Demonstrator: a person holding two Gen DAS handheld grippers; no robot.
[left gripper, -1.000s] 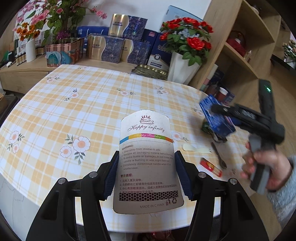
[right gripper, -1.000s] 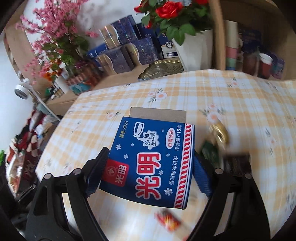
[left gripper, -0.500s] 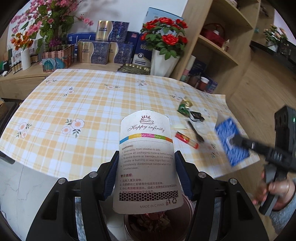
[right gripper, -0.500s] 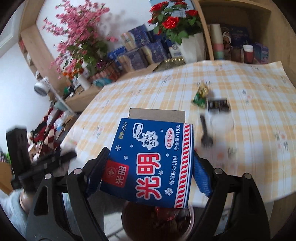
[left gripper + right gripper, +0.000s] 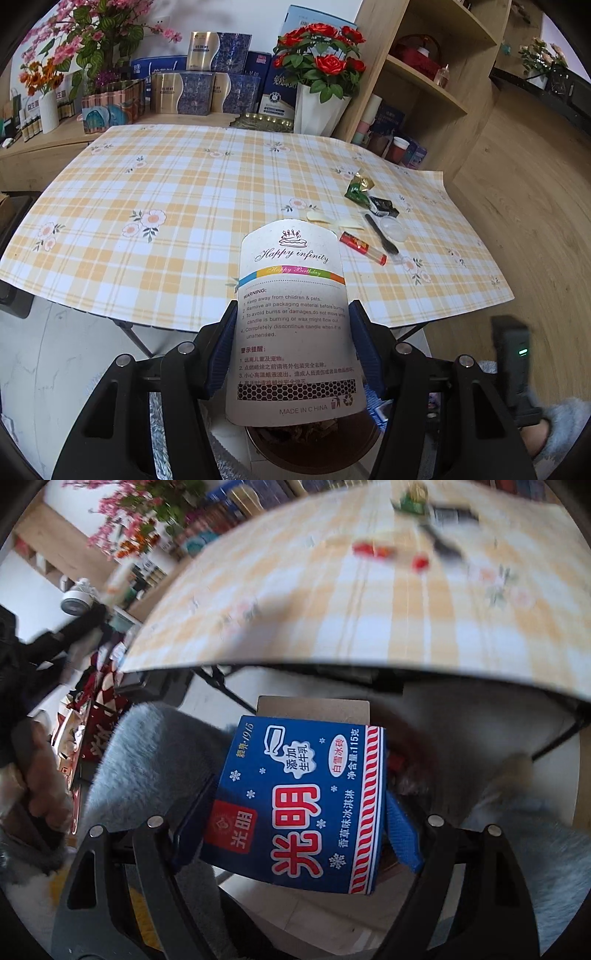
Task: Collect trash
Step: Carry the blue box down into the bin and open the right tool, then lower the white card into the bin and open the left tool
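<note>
My left gripper is shut on a beige candle card printed "Happy infinity". It holds the card off the table's near edge, above a dark round trash bin on the floor. My right gripper is shut on a blue ice-cream box below the table edge; its handle shows at the right of the left wrist view. More trash lies on the checked tablecloth: a green-gold wrapper, a black packet, a black fork, a red wrapper.
A white vase of red roses, gift boxes and pink flowers stand behind the table. A wooden shelf unit rises at the right. Folding table legs and the person's grey fuzzy sleeve are under the table edge.
Both grippers have pulled back from the table and come down toward the bin, each still holding its item. The right gripper dropped below the table edge.
</note>
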